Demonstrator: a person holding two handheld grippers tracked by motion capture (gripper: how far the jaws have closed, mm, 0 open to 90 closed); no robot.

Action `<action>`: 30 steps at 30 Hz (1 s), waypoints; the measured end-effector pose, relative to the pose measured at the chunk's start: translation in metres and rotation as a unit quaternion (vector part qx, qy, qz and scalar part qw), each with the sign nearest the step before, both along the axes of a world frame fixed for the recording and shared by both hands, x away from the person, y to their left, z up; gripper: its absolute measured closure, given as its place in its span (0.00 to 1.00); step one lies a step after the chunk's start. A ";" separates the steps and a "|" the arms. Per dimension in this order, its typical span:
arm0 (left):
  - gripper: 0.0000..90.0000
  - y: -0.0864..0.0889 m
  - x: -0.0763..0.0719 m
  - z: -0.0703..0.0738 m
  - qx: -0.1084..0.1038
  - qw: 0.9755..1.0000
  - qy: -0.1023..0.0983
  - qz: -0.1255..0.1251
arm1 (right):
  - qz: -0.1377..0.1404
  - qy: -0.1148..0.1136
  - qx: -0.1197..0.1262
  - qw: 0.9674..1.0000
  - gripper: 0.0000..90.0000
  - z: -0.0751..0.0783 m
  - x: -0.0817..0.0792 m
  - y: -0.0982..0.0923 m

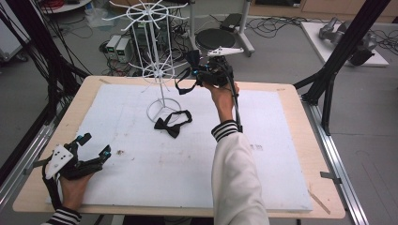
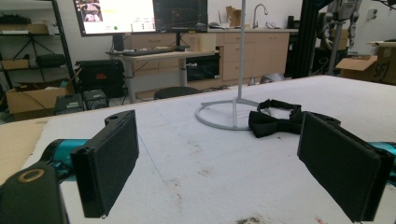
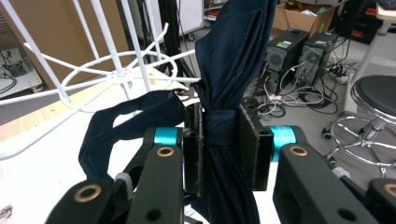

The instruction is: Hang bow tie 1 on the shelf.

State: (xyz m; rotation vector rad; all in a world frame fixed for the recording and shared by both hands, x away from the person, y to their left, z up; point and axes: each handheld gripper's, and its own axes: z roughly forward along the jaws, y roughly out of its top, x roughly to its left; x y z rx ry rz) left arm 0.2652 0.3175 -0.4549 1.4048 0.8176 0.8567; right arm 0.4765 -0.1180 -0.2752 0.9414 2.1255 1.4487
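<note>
Bow tie (image 3: 224, 126) clamped at its knot in my right gripper (image 3: 219, 140); I steer its strap (image 3: 116, 128) onto a rack (image 3: 116, 74) arm; left gripper (image 2: 219, 154) idles wide.

High view overhead facing forward, gripper views low, sharing white stand (image 1: 159, 61)

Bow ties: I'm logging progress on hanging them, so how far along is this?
Nothing looks hung yet: no tie shows on the white wire rack. In hand: the right tongs are shut on the dark blue bow tie's knot, held up beside the rack's arms, strap dangling. Left: hooking it on, then the black bow tie lying by the rack's base. The left tongs rest open and empty.
</note>
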 end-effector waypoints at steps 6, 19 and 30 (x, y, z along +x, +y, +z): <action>0.15 0.000 0.000 0.000 -0.001 1.000 0.000 0.000 | 0.003 0.005 -0.002 1.000 0.82 -0.002 0.001 0.000; 0.15 0.000 0.000 0.000 -0.001 1.000 -0.001 0.001 | 0.001 0.001 -0.011 1.000 0.82 0.004 -0.005 -0.002; 0.15 0.000 0.000 0.000 0.002 1.000 -0.001 0.001 | 0.007 -0.015 -0.018 1.000 0.82 0.014 -0.016 -0.002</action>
